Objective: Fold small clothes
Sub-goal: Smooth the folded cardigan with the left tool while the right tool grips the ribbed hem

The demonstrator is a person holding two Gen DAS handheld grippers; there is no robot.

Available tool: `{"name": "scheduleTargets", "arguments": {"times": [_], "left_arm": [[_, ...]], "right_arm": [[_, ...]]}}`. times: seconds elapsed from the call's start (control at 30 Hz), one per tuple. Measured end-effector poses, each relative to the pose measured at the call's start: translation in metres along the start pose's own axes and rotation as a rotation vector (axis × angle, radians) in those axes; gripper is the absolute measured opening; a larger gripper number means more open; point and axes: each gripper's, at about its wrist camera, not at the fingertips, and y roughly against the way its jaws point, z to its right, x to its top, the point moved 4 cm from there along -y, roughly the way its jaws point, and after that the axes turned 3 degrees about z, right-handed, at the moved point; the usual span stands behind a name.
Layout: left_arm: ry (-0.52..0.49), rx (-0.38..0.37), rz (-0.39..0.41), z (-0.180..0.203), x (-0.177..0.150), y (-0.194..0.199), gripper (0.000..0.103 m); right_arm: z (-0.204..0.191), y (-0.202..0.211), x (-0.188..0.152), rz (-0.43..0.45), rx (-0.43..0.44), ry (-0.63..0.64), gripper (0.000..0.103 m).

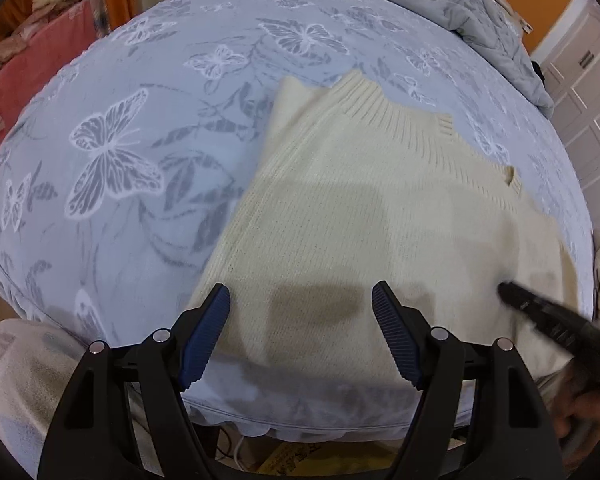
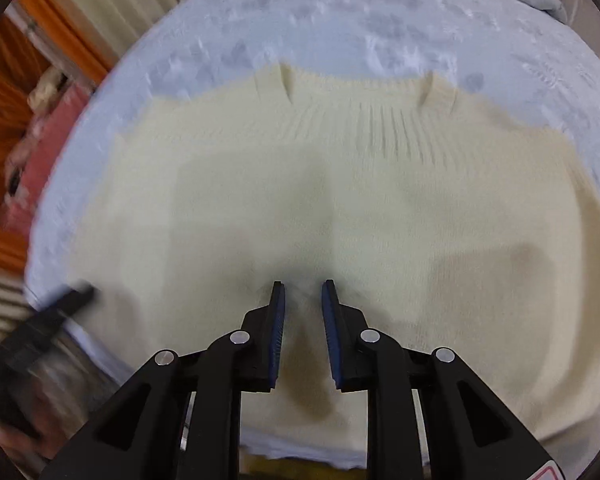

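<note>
Our left claw (image 1: 300,300) gapes wide and empty, our right claw (image 2: 303,292) nearly closed on nothing, over the cream sweater (image 2: 300,200) at the bed's (image 1: 120,160) near edge; seemingly mid-fold, we next pinch its edge.

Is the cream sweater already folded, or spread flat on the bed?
Partly folded, apparently: the cream sweater lies flat on the bed, its ribbed band across the far edge, no sleeves showing. How many folds: cannot tell.

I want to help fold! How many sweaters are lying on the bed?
1: a cream ribbed-knit sweater spread flat on the pale blue butterfly-print bedsheet, near its front edge. More clothes may be hidden outside the view.
</note>
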Motion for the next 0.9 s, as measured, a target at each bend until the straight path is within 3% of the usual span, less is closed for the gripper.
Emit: {"name": "scheduleTargets", "arguments": {"times": [0.1,0.2,0.27,0.37,0.47,0.6,0.77,0.9], "left_arm": [[-0.016,-0.012,0.018,-0.001,-0.003,0.001,0.072],[-0.017,-0.026,0.024,-0.002,-0.005,0.000,0.072],[-0.010,-0.039,0.026,-0.004,-0.004,0.001,0.072],[0.008,-0.062,0.030,-0.007,-0.004,0.002,0.072],[0.009,-0.074,0.035,-0.008,-0.006,0.001,0.072],[0.007,-0.071,0.031,-0.006,-0.006,-0.001,0.074],[-0.015,-0.064,0.035,-0.005,-0.008,-0.002,0.076],[-0.020,-0.057,0.040,-0.004,-0.007,-0.004,0.077]], "right_arm": [[-0.023,0.001,0.011,0.011,0.004,0.056,0.018],[-0.027,-0.057,0.005,-0.144,-0.044,0.073,0.019],[-0.038,-0.063,0.010,-0.121,-0.106,0.131,0.019],[-0.063,-0.045,0.033,-0.062,-0.034,0.121,0.019],[-0.085,-0.044,0.056,-0.041,-0.023,0.151,0.019],[-0.108,-0.075,0.081,-0.081,-0.009,0.137,0.019],[-0.130,-0.121,0.086,-0.165,-0.083,0.179,0.019],[-0.144,-0.137,0.096,-0.184,-0.150,0.264,0.022]]}}
